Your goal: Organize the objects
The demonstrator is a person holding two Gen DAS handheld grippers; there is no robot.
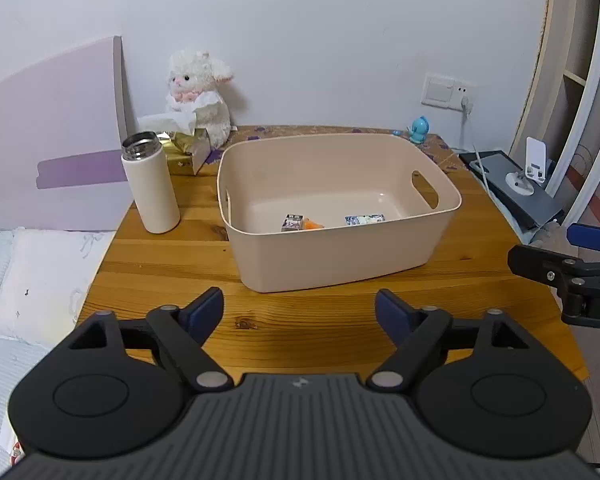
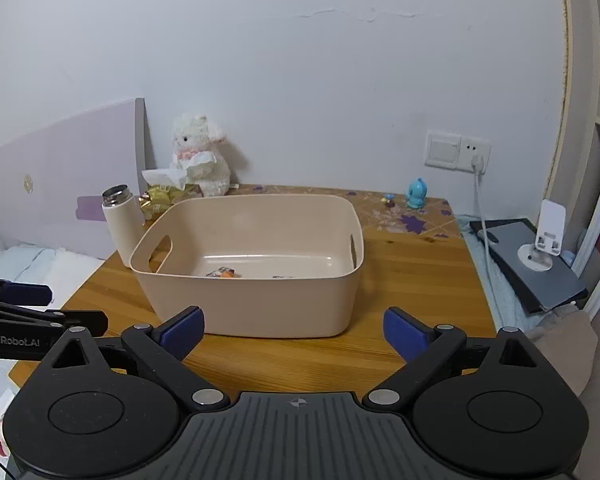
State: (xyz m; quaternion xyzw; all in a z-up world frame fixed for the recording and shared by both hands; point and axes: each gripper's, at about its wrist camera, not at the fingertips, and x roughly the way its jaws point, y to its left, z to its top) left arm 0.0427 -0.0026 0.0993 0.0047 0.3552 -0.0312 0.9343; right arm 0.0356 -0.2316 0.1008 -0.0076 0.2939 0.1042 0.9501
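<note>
Bin (image 1: 339,240) of beige plastic straight ahead of the left gripper (image 1: 299,312), standing on the wooden table (image 1: 172,256) just beyond the spread blue pads (image 1: 204,312). Jaws wide apart, holding nothing. Same with the right gripper (image 2: 294,330): fingers splayed wide, empty, pointed at the bin's near wall (image 2: 252,304). Inside the bin, on its floor toward the near wall: small printed box (image 1: 292,223), orange piece (image 1: 312,224) touching it, blue-and-white packet (image 1: 364,219) apart to the right. Ahead and left of the left gripper, beside the bin: white flask (image 1: 150,184), upright, lid off. Behind the flask, gold tissue box (image 1: 188,148) and white plush lamb (image 1: 198,96) against the wall. Far back right of the bin, small blue figurine (image 1: 419,129). Right gripper partly visible at the left view's right edge.
</note>
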